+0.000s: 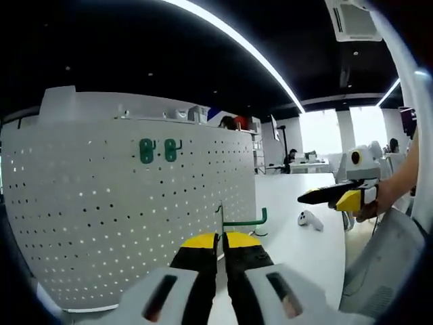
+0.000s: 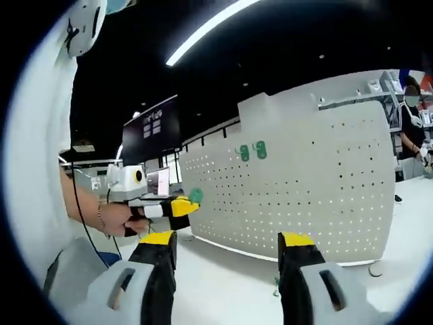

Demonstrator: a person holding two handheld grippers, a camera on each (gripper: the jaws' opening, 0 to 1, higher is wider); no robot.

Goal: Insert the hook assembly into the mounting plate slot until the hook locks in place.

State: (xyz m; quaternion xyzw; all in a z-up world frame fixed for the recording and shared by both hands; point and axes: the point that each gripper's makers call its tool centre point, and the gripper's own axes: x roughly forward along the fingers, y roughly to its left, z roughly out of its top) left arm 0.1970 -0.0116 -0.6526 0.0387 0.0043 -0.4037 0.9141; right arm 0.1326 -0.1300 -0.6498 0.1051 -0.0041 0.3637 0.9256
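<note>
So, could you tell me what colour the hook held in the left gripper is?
Green; the hook shows best in the left gripper view, clamped by the left gripper.

A white pegboard (image 1: 122, 203) dotted with holes carries 2 green hooks (image 1: 157, 150); yellow-tipped black left hand-held gripper (image 1: 220, 238) pinches another green hook (image 1: 245, 221).

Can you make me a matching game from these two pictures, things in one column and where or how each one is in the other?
Things:
1. green hook
2. two green hooks
3. left claw
4. right claw

States:
A. open, nothing between its jaws
B. hanging side by side high on the white pegboard
C. shut on a thin green piece
D. gripped at its stem, long arm pointing sideways in front of the pegboard

Pairs: 1-D, 2-B, 3-C, 4-A
</note>
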